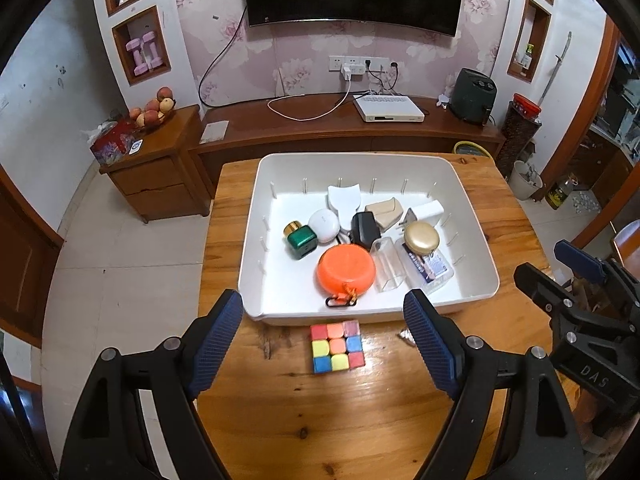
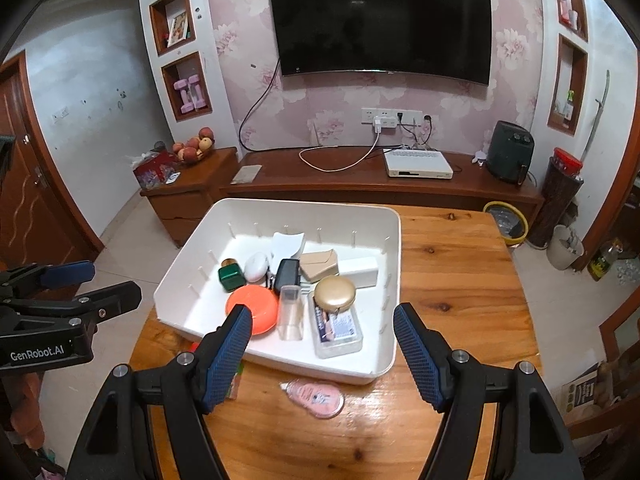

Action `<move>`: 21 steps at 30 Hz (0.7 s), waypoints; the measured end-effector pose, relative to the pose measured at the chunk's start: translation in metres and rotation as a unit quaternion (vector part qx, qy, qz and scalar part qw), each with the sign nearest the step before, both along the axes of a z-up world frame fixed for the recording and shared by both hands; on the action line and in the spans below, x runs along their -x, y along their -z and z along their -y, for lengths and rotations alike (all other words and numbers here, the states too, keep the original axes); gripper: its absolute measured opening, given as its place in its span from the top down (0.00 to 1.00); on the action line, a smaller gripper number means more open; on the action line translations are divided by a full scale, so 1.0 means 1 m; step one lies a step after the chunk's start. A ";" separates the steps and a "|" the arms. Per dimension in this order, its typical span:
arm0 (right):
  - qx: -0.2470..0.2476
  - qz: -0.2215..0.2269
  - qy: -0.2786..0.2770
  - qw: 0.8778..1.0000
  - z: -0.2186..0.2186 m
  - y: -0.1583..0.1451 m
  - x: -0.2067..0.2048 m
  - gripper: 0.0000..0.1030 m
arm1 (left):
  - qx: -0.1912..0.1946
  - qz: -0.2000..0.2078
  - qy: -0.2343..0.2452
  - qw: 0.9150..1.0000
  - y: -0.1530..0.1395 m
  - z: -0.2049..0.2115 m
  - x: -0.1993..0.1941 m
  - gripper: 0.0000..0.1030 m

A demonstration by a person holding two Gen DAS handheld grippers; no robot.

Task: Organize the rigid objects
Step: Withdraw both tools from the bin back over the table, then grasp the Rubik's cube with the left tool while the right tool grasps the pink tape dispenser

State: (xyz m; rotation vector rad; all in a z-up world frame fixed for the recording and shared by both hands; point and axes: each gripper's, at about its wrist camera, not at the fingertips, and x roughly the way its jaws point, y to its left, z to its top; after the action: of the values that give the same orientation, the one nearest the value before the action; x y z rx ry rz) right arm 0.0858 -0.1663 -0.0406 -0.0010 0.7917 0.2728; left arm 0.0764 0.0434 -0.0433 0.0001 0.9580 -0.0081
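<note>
Both tools wide, empty; colour cube (image 1: 337, 346) in left view only, pink tag (image 2: 315, 397) in right.

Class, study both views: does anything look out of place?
Yes. The colour cube and the pink oval item lie on the wooden table, outside the white bin holding everything else. Nothing looks spilled or broken.

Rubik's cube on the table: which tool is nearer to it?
Left. The cube lies between the open left tool's fingers, untouched. The right tool hangs over the pink item, off to the cube's right.
</note>
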 end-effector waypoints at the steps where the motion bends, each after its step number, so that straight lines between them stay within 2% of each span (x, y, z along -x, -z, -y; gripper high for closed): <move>1: -0.002 -0.001 -0.001 1.000 0.000 0.002 0.002 0.28 | 0.002 -0.002 0.000 1.000 0.002 -0.002 0.002 0.18; 9: -0.016 -0.015 -0.005 1.000 0.001 0.023 0.016 0.28 | 0.010 -0.021 -0.019 1.000 0.030 -0.024 0.018 0.18; 15: -0.011 -0.040 -0.023 0.999 -0.012 0.048 0.019 0.28 | 0.032 -0.059 -0.030 0.997 0.062 -0.045 0.023 0.18; 21: 0.008 -0.059 -0.035 0.998 -0.025 0.083 0.029 0.28 | 0.051 -0.094 -0.026 0.994 0.095 -0.042 0.028 0.18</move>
State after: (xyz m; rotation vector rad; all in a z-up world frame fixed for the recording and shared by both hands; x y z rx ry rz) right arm 0.0570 -0.1412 -0.1231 -0.0287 0.9128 0.3355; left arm 0.0487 0.0851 -0.1383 -0.1215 1.1450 -0.0086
